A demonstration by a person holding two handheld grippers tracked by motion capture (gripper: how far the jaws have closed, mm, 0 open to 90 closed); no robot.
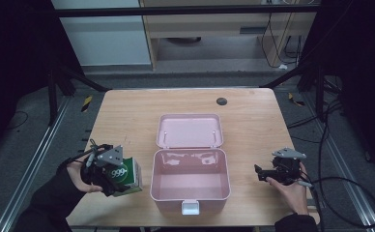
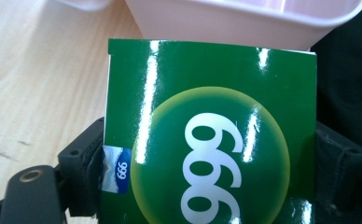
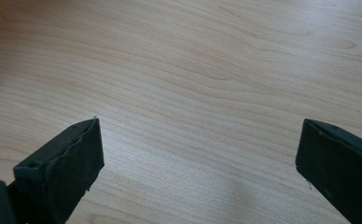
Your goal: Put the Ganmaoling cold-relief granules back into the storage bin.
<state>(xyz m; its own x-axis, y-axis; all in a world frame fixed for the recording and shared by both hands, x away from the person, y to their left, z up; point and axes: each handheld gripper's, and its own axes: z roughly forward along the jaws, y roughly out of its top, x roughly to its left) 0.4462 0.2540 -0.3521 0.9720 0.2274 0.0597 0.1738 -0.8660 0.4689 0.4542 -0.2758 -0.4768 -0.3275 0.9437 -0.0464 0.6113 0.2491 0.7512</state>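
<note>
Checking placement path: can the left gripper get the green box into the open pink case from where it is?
Probably yes. The left gripper holds the green box just left of the pink case, whose lid is folded back; nothing lies between them.

black jaws, grey three-cornered plates, dark sleeves

Green box point(image 2: 212, 135) with white 999; pale pink case point(image 1: 190, 186).
</note>
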